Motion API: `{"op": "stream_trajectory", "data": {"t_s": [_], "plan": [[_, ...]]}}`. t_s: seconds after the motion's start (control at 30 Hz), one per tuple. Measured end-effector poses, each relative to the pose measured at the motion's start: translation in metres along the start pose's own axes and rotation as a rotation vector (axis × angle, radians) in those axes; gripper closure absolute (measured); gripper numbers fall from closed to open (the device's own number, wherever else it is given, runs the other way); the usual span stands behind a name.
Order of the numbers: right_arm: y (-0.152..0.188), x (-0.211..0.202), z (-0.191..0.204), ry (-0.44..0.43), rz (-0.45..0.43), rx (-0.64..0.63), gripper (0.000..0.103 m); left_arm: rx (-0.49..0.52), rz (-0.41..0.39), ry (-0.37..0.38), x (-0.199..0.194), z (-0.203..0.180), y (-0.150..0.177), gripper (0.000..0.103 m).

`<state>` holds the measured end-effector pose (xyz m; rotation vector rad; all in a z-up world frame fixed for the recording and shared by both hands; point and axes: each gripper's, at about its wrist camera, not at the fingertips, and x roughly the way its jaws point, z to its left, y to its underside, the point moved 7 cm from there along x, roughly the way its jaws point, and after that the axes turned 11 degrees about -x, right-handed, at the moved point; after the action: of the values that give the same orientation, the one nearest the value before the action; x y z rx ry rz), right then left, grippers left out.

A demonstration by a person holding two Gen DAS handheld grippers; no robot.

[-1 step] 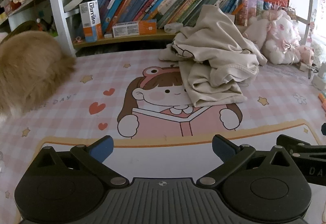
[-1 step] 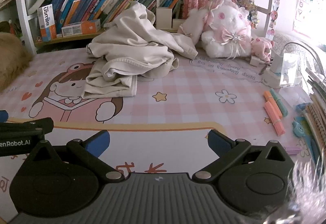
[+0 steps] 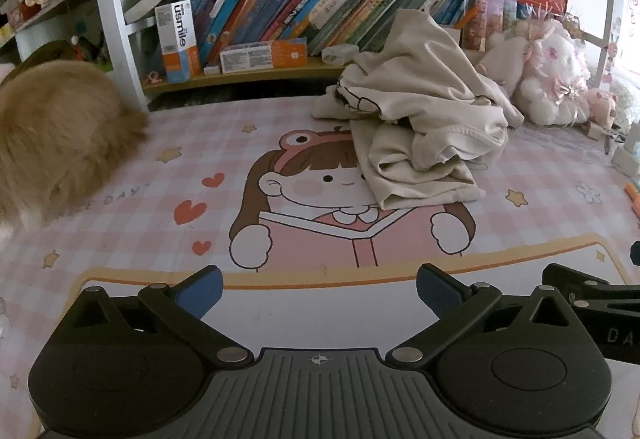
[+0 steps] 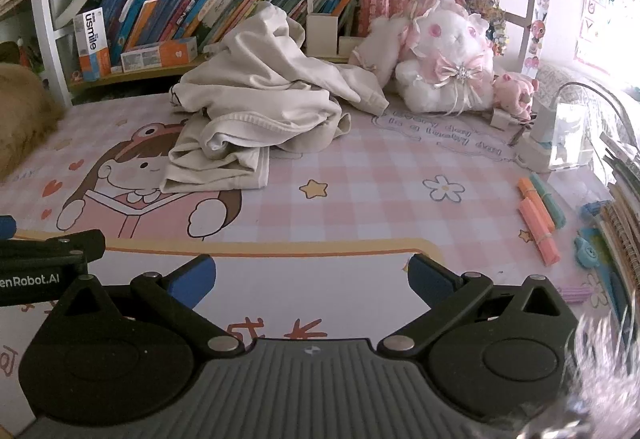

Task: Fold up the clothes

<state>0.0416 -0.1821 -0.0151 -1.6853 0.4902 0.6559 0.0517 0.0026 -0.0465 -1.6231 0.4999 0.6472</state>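
A crumpled cream garment [image 3: 420, 127] lies in a heap at the back of the pink cartoon desk mat [image 3: 200, 159], leaning against the bookshelf. It also shows in the right wrist view [image 4: 256, 111]. My left gripper [image 3: 319, 289] is open and empty, low over the mat's near edge, well short of the garment. My right gripper [image 4: 310, 279] is open and empty, beside the left one and equally far from the garment. Each gripper's side shows at the edge of the other's view.
A bookshelf [image 3: 280, 11] full of books runs along the back. A furry tan animal [image 3: 52, 143] lies at the left. A white plush rabbit [image 4: 444, 55] sits at the back right. Highlighters [image 4: 538, 223], notebooks [image 4: 624, 223] and a charger [image 4: 540, 143] crowd the right side.
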Motion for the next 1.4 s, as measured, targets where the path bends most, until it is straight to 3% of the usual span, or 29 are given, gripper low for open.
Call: {"op": "stream_trajectory", "data": {"t_s": [0.27,1.4], "plan": [[0.003,0.004,-0.002,0.0,-0.007,-0.001,0.0,-0.008,0.038,0.01,0.004,-0.001,0.003,0.0],[0.005,0.013,0.001,-0.018,0.011,-0.008,0.0,-0.01,0.027,0.021,0.006,0.001,0.002,0.0]]}}
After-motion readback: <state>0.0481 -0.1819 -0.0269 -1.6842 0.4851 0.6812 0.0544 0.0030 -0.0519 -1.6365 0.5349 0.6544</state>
